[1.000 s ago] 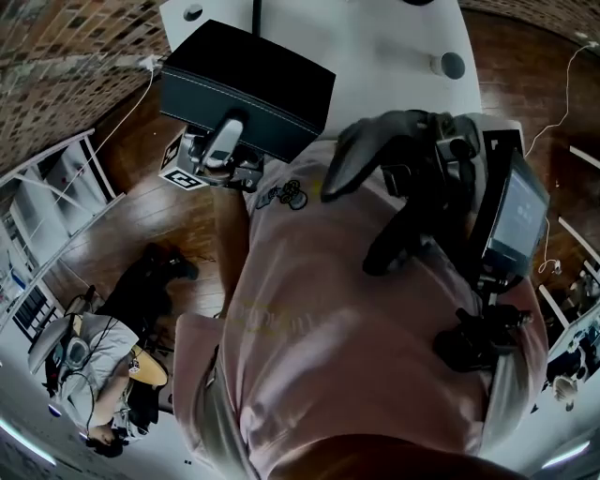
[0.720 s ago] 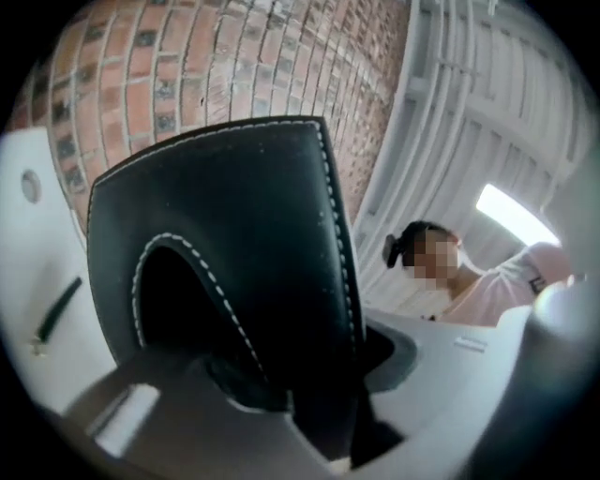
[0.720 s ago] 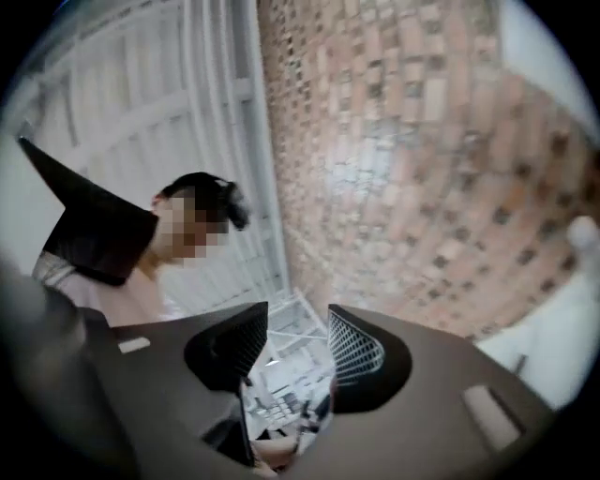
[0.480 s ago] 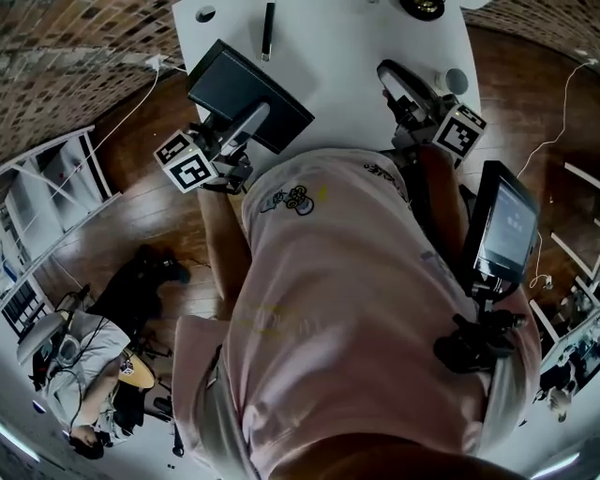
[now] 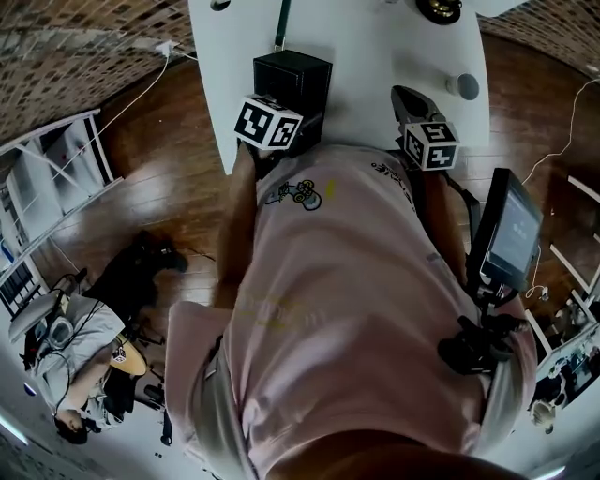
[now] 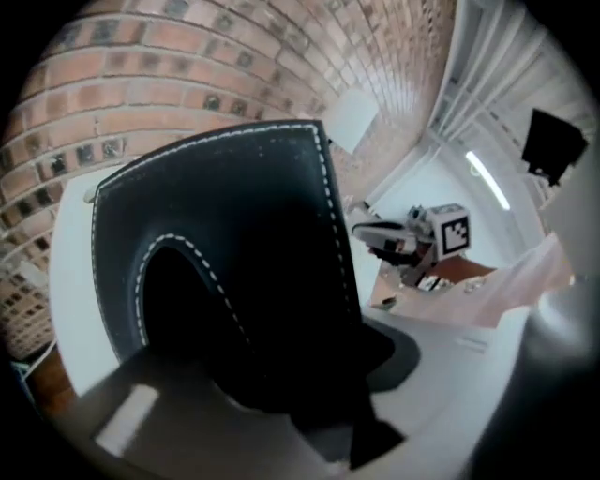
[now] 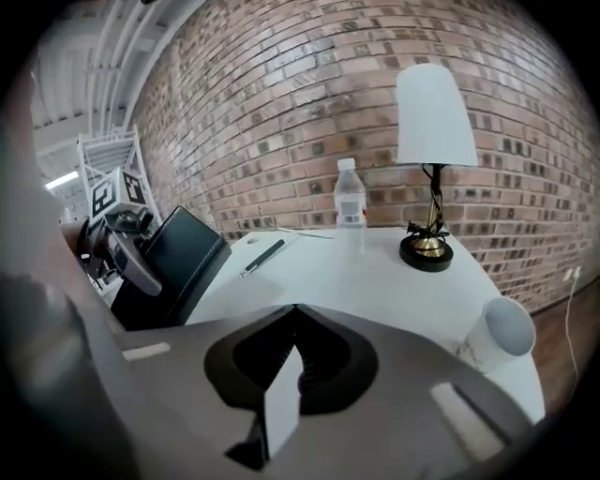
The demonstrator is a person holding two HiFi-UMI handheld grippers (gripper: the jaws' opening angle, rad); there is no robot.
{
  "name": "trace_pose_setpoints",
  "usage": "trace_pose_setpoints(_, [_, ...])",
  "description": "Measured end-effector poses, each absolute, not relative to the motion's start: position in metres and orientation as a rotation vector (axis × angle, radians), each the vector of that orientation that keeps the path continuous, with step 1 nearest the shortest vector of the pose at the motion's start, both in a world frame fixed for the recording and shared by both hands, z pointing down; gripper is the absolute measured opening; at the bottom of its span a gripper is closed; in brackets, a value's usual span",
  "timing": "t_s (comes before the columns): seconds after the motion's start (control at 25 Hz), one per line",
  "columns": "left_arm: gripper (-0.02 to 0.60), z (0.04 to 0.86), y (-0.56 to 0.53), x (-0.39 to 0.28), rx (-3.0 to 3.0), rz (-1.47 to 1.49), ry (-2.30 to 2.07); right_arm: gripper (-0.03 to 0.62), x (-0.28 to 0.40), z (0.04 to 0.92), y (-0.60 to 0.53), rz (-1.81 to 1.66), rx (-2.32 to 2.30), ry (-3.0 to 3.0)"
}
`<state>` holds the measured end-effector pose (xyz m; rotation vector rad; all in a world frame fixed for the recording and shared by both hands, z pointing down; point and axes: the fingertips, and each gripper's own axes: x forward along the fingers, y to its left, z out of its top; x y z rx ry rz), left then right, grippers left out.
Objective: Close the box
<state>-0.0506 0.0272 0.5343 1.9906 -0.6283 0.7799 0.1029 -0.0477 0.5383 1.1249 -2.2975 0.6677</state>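
Box (image 5: 292, 75): black, white-stitched, on the table (image 5: 366, 56) at the near left edge, just ahead of the shirt (image 5: 337, 309). Stands on its base, with a stitched panel and curved seam turned toward the left gripper (image 6: 328, 422). Roughly square from above, so long axis not determinable. Presents one sloping dark face in the right gripper view.

Left gripper: clamped on the box, with dark box material running down between the jaws. Contact zone deep in shadow.

Right gripper (image 7: 292, 314): pressed together, with nothing between the jaws. Held over the near right part of the table, well apart from the box.

Hidden or unclear: near side of the box covered by the left gripper's marker cube in the head view. Lid looks down from above, with the seam not made out. Interior not visible. Pen (image 5: 281, 23) beyond the box, cut off at the frame top.

Containers: cup (image 5: 462, 86) at the right table edge, contents not visible. Bottle (image 7: 349, 202) clear, capped, upright near the lamp (image 7: 433, 131), fill level unreadable.
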Motion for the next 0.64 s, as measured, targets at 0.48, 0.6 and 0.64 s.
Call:
trace_pose_setpoints(0.48, [0.170, 0.576, 0.032, -0.067, 1.827, 1.443, -0.557, 0.002, 0.094, 0.533, -0.048, 0.573, 1.103, -2.302])
trace_pose_setpoints(0.6, [0.212, 0.575, 0.020, -0.068, 1.855, 1.527, -0.594, 0.002, 0.090, 0.532, -0.049, 0.547, 1.087, -2.307])
trace_pose_setpoints(0.64, [0.224, 0.575, 0.015, -0.069, 1.865, 1.557, -0.612, 0.002, 0.089, 0.532, -0.049, 0.539, 1.082, -2.309])
